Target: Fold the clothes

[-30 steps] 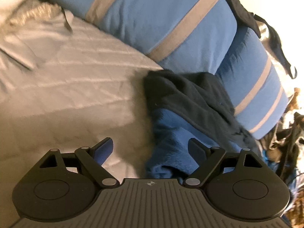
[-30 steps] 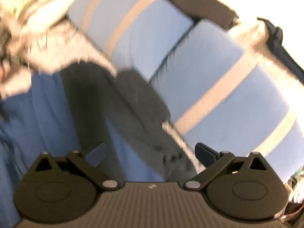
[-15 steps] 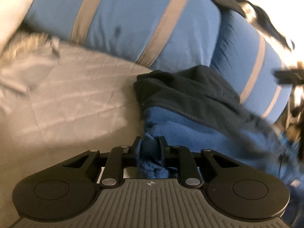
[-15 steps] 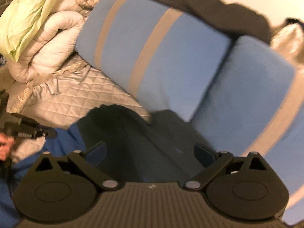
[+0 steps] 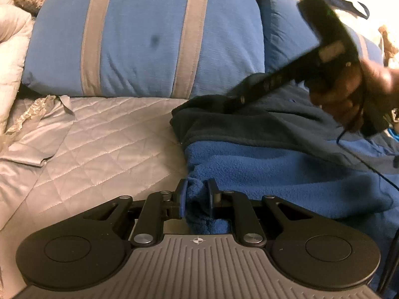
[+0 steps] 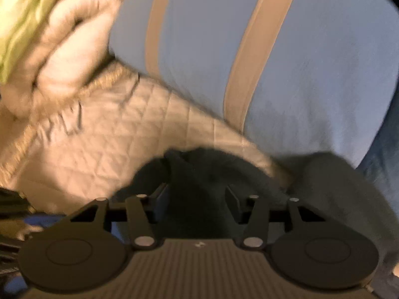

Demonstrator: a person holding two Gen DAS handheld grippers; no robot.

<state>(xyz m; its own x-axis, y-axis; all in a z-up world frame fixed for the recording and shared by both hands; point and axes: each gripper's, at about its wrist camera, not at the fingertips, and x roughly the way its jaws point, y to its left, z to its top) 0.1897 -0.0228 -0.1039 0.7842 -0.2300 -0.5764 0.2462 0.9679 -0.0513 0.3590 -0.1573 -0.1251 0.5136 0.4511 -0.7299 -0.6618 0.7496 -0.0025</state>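
A blue fleece garment (image 5: 286,169) with a dark navy upper part (image 5: 224,122) lies on the quilted bed cover. My left gripper (image 5: 197,194) is shut on the garment's near blue edge. In the left wrist view, my right gripper (image 5: 239,99), held by a hand, reaches down onto the navy part. In the right wrist view, my right gripper (image 6: 197,196) has its jaws partly closed around a bunch of the navy fabric (image 6: 199,172). That view is blurred.
Two blue pillows with tan stripes (image 5: 139,37) lean behind the garment. A grey quilted cover (image 5: 99,134) spreads to the left. A rolled cream duvet (image 6: 69,57) and a green cloth (image 6: 20,25) lie at the far left.
My left gripper shut on the blue edge of the garment. My right gripper swung down onto the navy part and its jaws narrowed around the fabric.
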